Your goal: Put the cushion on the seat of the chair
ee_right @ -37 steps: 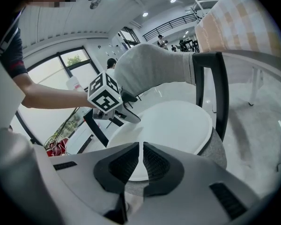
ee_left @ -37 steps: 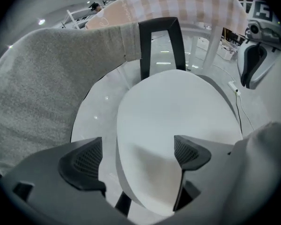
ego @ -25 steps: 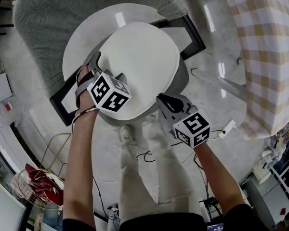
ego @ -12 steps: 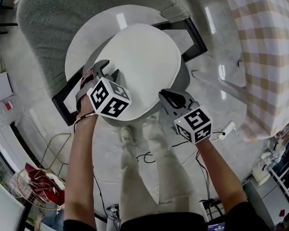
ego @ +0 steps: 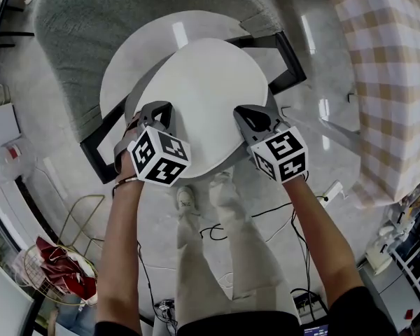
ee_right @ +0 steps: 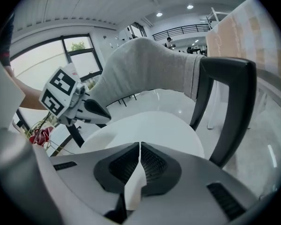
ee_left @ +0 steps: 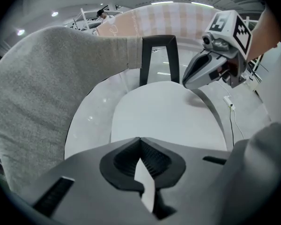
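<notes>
A white rounded cushion (ego: 203, 93) lies over the chair's white round seat (ego: 129, 58), offset toward me. The chair has a grey upholstered back (ego: 77, 26) and a black frame (ego: 288, 56). My left gripper (ego: 157, 112) is at the cushion's near-left edge. Its jaws have just been closing and now pinch a fold of the white cushion (ee_left: 168, 116) between them. My right gripper (ego: 252, 119) is shut on the near-right edge, with white cushion material (ee_right: 154, 130) caught between its jaws. Each gripper shows in the other's view: right gripper (ee_left: 191, 81), left gripper (ee_right: 103, 114).
A table with a checked cloth (ego: 392, 82) stands to the right. Cables (ego: 217, 226) and a white power strip (ego: 330, 185) lie on the glossy floor near my legs and shoe (ego: 185, 198). A wire basket with red cloth (ego: 59, 268) sits at lower left.
The right gripper moved up from beside my leg to the cushion's near-right edge. The left gripper's jaws went from wide open to shut on the near-left edge.
</notes>
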A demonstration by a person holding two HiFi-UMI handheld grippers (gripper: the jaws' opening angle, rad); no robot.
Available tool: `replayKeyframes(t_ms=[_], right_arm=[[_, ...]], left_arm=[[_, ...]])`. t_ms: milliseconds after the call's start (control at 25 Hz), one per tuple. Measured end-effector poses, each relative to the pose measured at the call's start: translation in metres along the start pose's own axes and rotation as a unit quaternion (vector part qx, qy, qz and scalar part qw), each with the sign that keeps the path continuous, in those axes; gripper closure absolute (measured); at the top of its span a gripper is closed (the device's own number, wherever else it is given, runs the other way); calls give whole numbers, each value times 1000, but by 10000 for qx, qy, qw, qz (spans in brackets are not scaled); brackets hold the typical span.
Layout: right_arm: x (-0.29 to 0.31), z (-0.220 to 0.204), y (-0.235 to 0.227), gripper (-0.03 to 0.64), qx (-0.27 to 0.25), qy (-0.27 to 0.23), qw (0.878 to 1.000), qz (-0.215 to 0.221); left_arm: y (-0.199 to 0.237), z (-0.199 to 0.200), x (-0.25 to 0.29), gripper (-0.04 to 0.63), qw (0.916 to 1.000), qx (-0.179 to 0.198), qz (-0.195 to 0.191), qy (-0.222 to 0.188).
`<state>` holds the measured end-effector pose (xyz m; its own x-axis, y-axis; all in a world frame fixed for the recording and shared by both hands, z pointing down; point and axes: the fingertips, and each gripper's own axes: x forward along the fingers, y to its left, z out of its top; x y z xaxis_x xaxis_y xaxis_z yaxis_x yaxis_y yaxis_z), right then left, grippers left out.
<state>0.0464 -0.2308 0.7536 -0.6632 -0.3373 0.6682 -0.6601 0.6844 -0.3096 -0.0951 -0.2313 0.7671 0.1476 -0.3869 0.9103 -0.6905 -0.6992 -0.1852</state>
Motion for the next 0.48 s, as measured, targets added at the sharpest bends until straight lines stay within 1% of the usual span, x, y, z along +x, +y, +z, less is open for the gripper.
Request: replayKeyframes(t_ms=[80,160,320,480], right_arm=[[11,6,-9,595,-74,15,9999,-107],[22,8,-21,595,-38,77,9997,-240],[37,5,-43,595,5,260,9982,-544],[45,-2,-60,595,-12,451,9961,-762]], left_arm=[[0,-2,-2,591,10000,-85,-6,-26],[-2,-4,-3,591,9999,-106,-12,-32],[-6,-10,-6,591,9999,-148,-42,-41],[-8,-12,-8,591,9994,-282,-151,-160]])
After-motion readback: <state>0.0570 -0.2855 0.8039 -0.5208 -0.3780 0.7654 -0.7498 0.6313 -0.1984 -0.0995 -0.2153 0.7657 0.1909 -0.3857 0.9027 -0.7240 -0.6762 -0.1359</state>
